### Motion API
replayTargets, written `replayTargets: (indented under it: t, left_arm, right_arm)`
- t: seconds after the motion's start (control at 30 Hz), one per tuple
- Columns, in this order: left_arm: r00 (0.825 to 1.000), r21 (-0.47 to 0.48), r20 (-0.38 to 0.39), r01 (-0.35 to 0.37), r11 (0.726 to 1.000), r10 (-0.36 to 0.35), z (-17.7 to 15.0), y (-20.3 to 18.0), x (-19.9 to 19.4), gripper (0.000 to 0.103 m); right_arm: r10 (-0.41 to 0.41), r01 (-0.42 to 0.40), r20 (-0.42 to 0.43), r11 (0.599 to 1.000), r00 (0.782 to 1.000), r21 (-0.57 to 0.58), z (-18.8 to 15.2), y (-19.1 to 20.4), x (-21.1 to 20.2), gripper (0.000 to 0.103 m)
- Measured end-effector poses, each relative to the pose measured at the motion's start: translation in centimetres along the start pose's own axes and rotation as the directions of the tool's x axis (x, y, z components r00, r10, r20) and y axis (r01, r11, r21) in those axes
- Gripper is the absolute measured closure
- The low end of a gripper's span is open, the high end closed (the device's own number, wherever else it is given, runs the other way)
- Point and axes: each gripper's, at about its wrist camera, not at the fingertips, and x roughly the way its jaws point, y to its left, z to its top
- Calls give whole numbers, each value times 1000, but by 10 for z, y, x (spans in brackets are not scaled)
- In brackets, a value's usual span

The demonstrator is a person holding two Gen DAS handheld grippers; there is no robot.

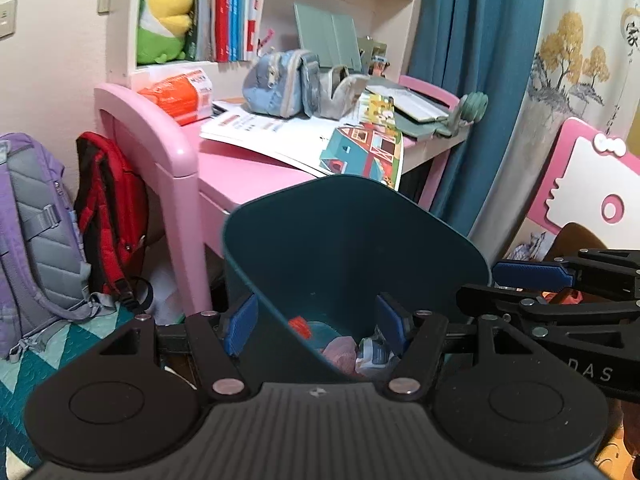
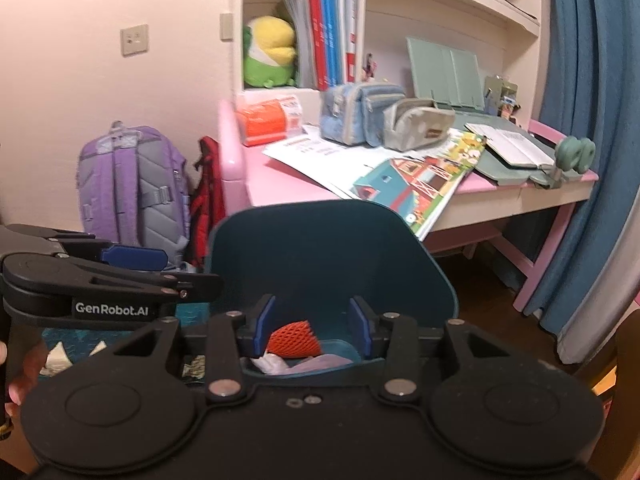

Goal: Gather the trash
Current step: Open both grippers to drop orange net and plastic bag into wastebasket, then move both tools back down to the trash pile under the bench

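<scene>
In the left wrist view, the left claw (image 1: 318, 320) is seen released, with nothing grasped. The near wall of the teal bin (image 1: 352, 248) passes between its fingers, and the trash (image 1: 344, 350) lies inside, just ahead and below. The right claw (image 1: 532, 272) is seen to the right, beside the bin. A pink desk (image 1: 240, 172) stands behind the bin, and backpacks (image 1: 36, 232) are placed far left.

In the right wrist view, the right claw (image 2: 312, 326) is also released and empty. An orange net (image 2: 294, 340) and crumpled wrappers (image 2: 276, 362) are seen in the bin (image 2: 320, 252) directly ahead. The left claw (image 2: 136, 258) is seen at the left. A picture book (image 2: 416, 184) overhangs the desk (image 2: 280, 188) edge above the bin.
</scene>
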Motion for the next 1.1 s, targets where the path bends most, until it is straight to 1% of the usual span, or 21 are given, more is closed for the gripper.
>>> replayTargets:
  t: [0.2,0.3,0.43,0.53,0.57,0.7,0.77,0.87,0.97,1.1]
  left_arm:
    - [1000,-25,24,-15,1000,15,-16,18,-45,39]
    - [999,-21,36,-27,999,28,-29,28,-68,39]
    - [998,-43,41,-50,998,52,-48,47,-95,38]
    - [995,-60,55,-76,995,79,-64,63,-115,33]
    - [994,-65,61,-86,994,90,-69,69,-122,32]
    - [990,-112,66,-118,987,126,-91,101,-147,32]
    - [987,-131,66,-138,982,148,-103,117,-158,25]
    - [981,-154,70,-170,973,182,-120,140,-174,24]
    - [977,-190,61,-187,964,202,-142,165,-187,21]
    - [972,-226,29,-221,949,233,-172,200,-195,21]
  right_arm:
    - [70,-70,20,997,997,-37,-5,40,-19,54]
    - [113,-112,24,992,993,-65,-9,64,-25,52]
    - [168,-166,17,981,986,-99,-15,97,-27,50]
    - [211,-208,6,971,978,-120,-20,123,-26,49]
    - [224,-222,2,967,975,-125,-22,130,-26,49]
    - [279,-279,-23,948,960,-154,-30,163,-21,46]
    - [316,-317,-35,933,948,-169,-34,179,-17,46]
    - [358,-359,-44,913,933,-192,-44,203,-8,45]
    - [400,-407,-75,894,914,-190,-54,224,7,44]
    - [427,-444,-122,875,896,-196,-70,251,29,44]
